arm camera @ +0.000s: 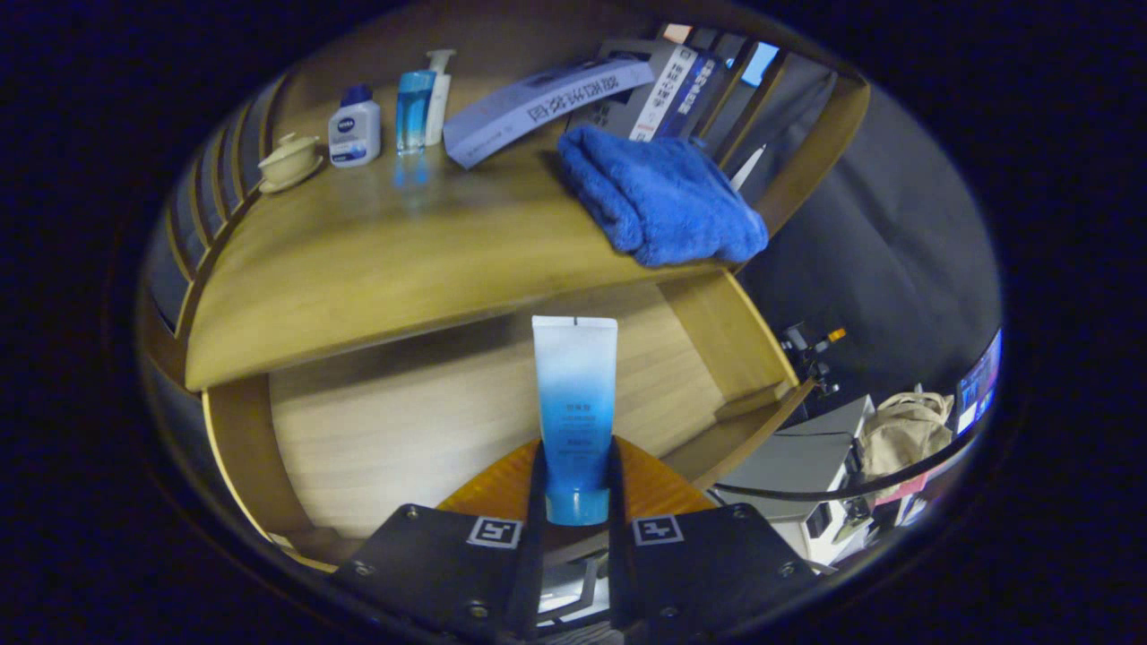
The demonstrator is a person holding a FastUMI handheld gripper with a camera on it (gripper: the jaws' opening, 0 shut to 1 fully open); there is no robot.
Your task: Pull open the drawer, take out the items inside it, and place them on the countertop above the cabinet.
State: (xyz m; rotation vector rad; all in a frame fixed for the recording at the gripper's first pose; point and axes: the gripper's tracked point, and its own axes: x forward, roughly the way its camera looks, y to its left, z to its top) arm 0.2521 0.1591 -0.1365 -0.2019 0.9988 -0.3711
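My gripper (576, 488) is shut on a white-and-blue tube (574, 394), both fingers pressing near its blue cap end while its crimped end points away from me. The tube hangs above the pulled-out wooden drawer (394, 430), whose pale bottom lies beneath and beyond it. An orange wooden piece (659, 484) shows right under the fingers. Beyond the drawer lies the wooden countertop (376, 260).
On the countertop stand a small cream lidded cup (289, 161), a white bottle with a blue cap (354, 128), a clear blue bottle (415, 109) and a white pump bottle (437, 90). A blue towel (661, 199) and a booklet (538, 106) lie to the right. Equipment (811, 349) sits beyond the cabinet's right side.
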